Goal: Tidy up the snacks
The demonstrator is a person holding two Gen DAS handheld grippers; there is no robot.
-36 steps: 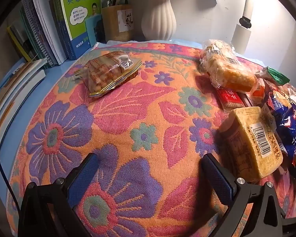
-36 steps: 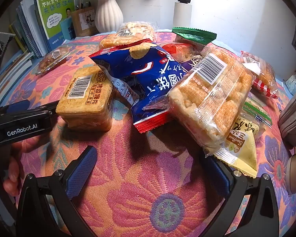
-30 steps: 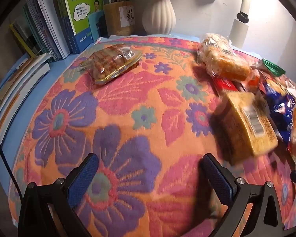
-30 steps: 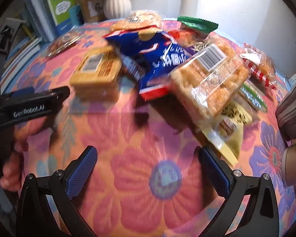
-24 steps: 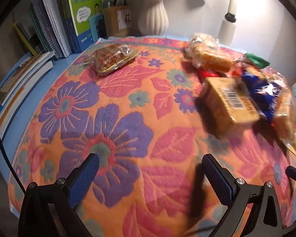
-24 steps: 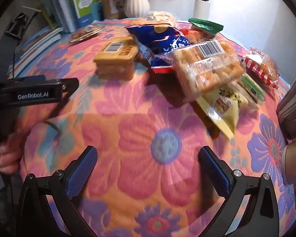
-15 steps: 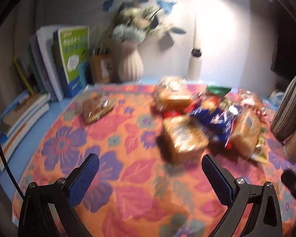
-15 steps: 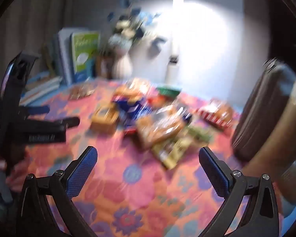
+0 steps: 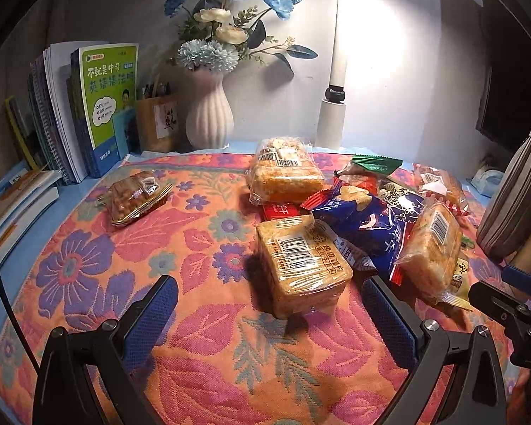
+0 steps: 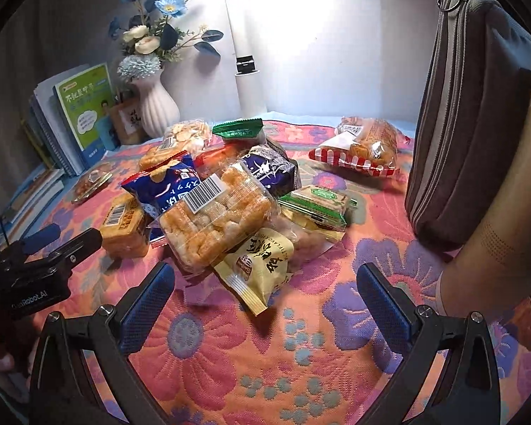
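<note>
A heap of snack packs lies on a flowered cloth [image 9: 88,255]. A square yellow cracker pack [image 9: 301,262] sits just ahead of my left gripper [image 9: 269,315], which is open and holds nothing. Behind it lie a blue chip bag [image 9: 364,223] and a clear bag of puffed cakes [image 9: 432,248]. One small pastry pack [image 9: 134,196] lies alone at the far left. My right gripper [image 10: 265,301] is open and empty too, in front of a pale yellow pouch [image 10: 258,265] and the puffed cake bag [image 10: 212,219]. A red-striped bread pack [image 10: 361,148] lies apart at the back right.
Books [image 9: 88,113], a pencil holder [image 9: 155,120] and a white vase [image 9: 209,113] of flowers line the back left. A lamp post [image 9: 332,120] stands behind the heap. A grey zip pouch [image 10: 467,106] stands at the right, next to a person's arm [image 10: 492,244].
Both grippers have pulled back and risen from close over the cloth, so the whole heap and the back wall now show. The snacks lie as before. Both stayed open.
</note>
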